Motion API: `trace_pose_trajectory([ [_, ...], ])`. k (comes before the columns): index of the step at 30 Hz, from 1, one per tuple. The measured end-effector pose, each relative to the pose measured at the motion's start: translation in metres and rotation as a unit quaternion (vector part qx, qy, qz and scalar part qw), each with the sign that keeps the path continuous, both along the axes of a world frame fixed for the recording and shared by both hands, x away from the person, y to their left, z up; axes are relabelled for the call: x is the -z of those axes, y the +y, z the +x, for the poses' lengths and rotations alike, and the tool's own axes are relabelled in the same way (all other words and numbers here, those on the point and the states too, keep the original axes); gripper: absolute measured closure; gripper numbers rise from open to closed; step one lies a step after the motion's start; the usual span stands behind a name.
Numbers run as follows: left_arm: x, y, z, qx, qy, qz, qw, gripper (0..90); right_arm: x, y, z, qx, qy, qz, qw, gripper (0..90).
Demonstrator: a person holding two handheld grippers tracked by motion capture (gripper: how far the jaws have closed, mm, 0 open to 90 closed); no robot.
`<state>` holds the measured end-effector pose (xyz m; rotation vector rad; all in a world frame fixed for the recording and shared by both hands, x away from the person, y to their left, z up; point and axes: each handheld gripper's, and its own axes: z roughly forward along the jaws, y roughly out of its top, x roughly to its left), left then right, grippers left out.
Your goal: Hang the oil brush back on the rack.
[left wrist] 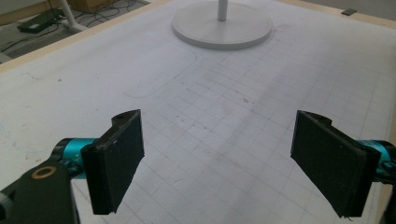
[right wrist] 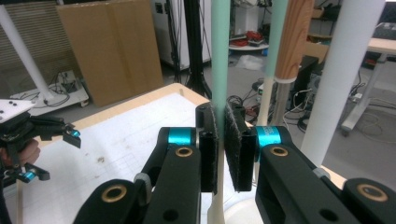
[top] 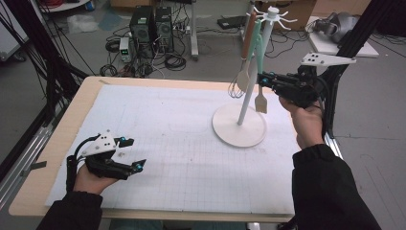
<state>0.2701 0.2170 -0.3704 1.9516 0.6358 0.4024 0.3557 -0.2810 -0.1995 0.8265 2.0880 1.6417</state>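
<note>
While the left gripper [top: 128, 154] rests near the tabletop's [top: 86, 96] near left corner with its jaws spread wide and nothing between them, the right gripper [top: 261, 79] is raised at the far right side of the white grid mat [top: 182, 143], clamped on the mint-green handle of a spatula [top: 260, 62]. That spatula hangs upright from the hooks at the top of a white utensil stand [top: 242, 122], whose round base sits on the mat toward the far right edge of the tabletop. In the right gripper view the green handle [right wrist: 220, 51] runs straight up through the narrow gap between the two black pads [right wrist: 209, 149], which press on it from both sides, so the gripper grips the handle part way down, above the beige blade that dangles just beside the stand's pole. A wooden-handled whisk [top: 242, 62] hangs just beside the spatula, on the side away from the gripper. From the left gripper view, the stand's base [left wrist: 222, 28] lies well apart, across the mat.
</note>
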Motion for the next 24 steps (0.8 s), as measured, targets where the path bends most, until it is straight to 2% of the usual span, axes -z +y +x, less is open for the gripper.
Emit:
trace_pose_trajectory([
  [15, 0.000, 0.000, 0.000, 0.000, -0.002, -0.002, 1.0000, 17.6, -0.015, -0.007, 0.001, 0.020, -0.009, 0.006, 0.9997, 84.4],
  [24, 0.000, 0.000, -0.001, 0.000, -0.003, -0.004, 1.0000, 17.6, -0.019, -0.011, 0.003, 0.026, -0.008, 0.015, 0.9995, 84.4],
])
